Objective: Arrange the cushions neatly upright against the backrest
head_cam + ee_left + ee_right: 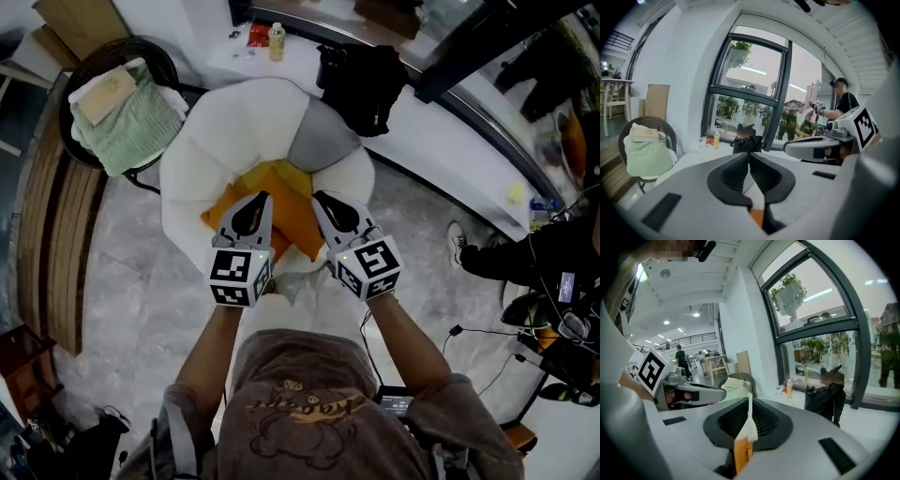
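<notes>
**Both grippers clamped on the orange cushion**

The left gripper [260, 201] and the right gripper [321, 201] each have their jaws pressed together on an edge of the orange cushion [289, 187]. A strip of its fabric shows between each pair. The cushion is over the seat of the white armchair [211, 150]. A grey cushion [319, 142] leans against the backrest behind it.

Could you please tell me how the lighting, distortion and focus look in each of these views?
Head view: even, soft light; the white chair nearly washes out, the orange cushion is crisp. Left gripper view: strong fisheye, black corners, the window frame bows, sky beyond pale. Right gripper view: same bowing, dark corners, ceiling lamps flare slightly.
</notes>
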### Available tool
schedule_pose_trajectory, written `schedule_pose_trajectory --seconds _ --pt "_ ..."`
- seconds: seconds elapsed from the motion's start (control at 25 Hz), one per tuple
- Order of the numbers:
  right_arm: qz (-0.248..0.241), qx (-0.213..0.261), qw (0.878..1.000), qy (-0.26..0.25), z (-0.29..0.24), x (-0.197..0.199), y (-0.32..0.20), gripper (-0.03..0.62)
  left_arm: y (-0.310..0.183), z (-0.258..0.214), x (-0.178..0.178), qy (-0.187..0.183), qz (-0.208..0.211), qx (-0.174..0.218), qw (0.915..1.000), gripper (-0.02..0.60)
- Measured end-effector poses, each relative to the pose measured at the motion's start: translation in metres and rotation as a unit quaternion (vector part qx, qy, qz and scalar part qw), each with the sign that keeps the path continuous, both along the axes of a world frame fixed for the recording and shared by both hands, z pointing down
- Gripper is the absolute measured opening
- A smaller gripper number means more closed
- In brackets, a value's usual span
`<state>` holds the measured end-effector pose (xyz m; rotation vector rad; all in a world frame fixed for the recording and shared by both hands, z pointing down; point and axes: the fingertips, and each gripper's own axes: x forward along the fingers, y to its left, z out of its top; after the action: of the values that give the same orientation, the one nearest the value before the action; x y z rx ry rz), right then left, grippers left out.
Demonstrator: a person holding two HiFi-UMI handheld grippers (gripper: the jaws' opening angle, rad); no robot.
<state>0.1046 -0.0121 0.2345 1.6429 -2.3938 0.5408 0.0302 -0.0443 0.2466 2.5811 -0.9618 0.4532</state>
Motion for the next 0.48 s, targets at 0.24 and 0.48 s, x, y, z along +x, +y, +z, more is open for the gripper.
schedule_pose_trajectory --seconds 0.24,0.48 --pt "-0.018 -0.034 0.999 -0.002 0.052 -0.002 -0.019 0.023 -0.022 0.044 0.001 -0.008 -0.018 -0.021 0.9996 0.014" --pt "-0.032 -0.063 0.998 0.002 0.11 -0.001 -0.034 0.023 -0.039 0.099 -0.006 -0.024 -0.045 -0.042 0.9978 0.026"
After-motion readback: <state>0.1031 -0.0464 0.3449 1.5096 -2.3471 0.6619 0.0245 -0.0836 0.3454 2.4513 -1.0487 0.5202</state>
